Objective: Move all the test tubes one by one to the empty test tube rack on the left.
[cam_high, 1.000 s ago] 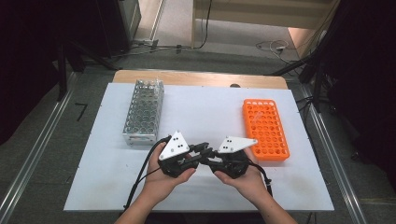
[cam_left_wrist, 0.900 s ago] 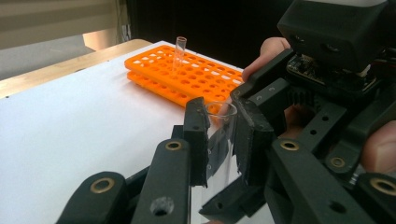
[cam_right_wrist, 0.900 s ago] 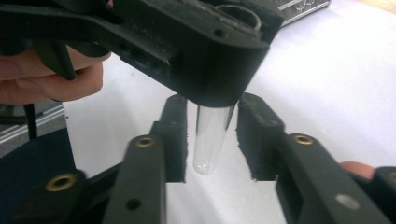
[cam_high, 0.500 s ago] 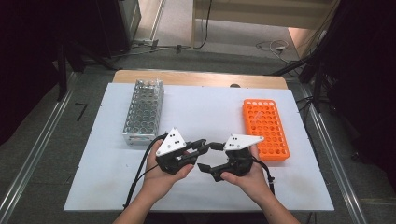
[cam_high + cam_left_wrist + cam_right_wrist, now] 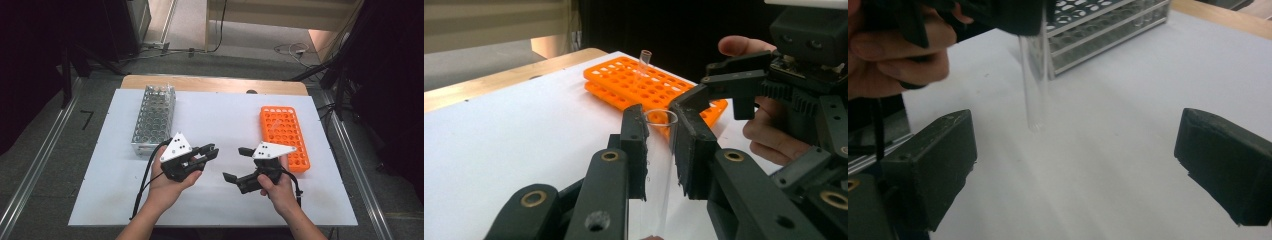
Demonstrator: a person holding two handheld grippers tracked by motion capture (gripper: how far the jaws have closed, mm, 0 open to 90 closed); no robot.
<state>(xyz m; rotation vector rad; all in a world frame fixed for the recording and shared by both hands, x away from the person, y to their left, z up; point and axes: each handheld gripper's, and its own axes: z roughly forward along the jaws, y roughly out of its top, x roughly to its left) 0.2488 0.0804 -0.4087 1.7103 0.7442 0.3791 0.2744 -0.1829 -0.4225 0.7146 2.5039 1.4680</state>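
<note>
My left gripper [image 5: 212, 151] is shut on a clear glass test tube [image 5: 659, 150], gripped just below its open rim; the tube hangs roughly upright above the white mat. In the right gripper view the tube [image 5: 1034, 95] dangles from the left gripper with its round bottom free in the air. My right gripper [image 5: 234, 163] faces it from the right with its jaws spread wide and nothing between them. The orange rack [image 5: 284, 135] lies to the right with one tube [image 5: 644, 60] standing in it. The metal rack [image 5: 154, 117] stands to the left.
A white mat [image 5: 215, 115] covers the table between the two racks. A bare wooden strip [image 5: 215, 84] runs along the table's far edge. Black cables trail from both grippers toward the near edge. The floor with rails surrounds the table.
The two grippers were close together a second ago and have drawn apart. The right gripper's jaws have spread wide, while the left keeps hold of the tube.
</note>
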